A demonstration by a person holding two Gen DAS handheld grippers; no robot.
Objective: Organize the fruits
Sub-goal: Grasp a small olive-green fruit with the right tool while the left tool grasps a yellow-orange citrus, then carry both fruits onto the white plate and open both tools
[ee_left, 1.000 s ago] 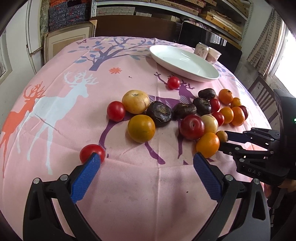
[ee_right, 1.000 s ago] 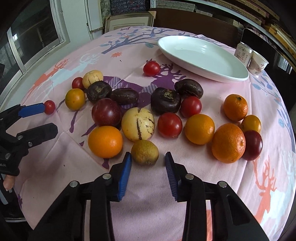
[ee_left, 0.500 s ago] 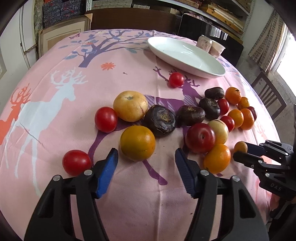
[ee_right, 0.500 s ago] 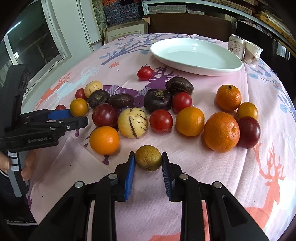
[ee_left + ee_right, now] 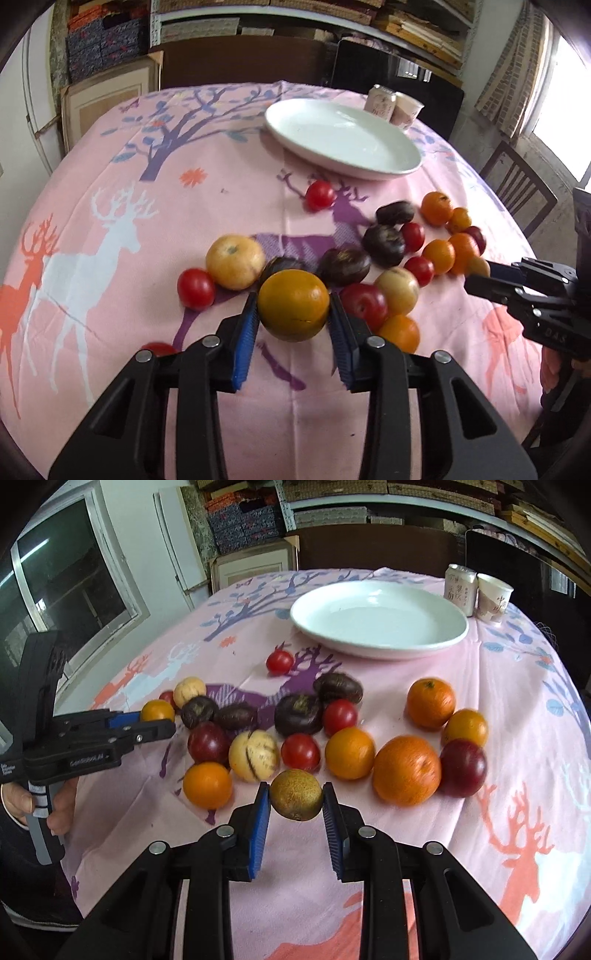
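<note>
My left gripper (image 5: pixel 293 325) is shut on a yellow-orange fruit (image 5: pixel 293 304) and holds it just above the pink cloth; it also shows in the right wrist view (image 5: pixel 157 710). My right gripper (image 5: pixel 295 814) is shut on a small brownish-green fruit (image 5: pixel 295 799), lifted a little off the cloth. Several oranges, red tomatoes, dark purple fruits and pale striped melons (image 5: pixel 253 755) lie in a loose cluster mid-table. An empty white plate (image 5: pixel 378 622) sits at the far side, also in the left wrist view (image 5: pixel 341 138).
A drink can (image 5: pixel 459 589) and a paper cup (image 5: pixel 493 596) stand right behind the plate. A lone red tomato (image 5: pixel 279 661) lies between cluster and plate. A wooden chair (image 5: pixel 517 188) stands at the table's right edge. Shelves fill the back wall.
My left gripper moved forward and closed on the yellow-orange fruit, lifting it. My right gripper, closed on the brownish-green fruit, raised it slightly and tilted up toward the plate.
</note>
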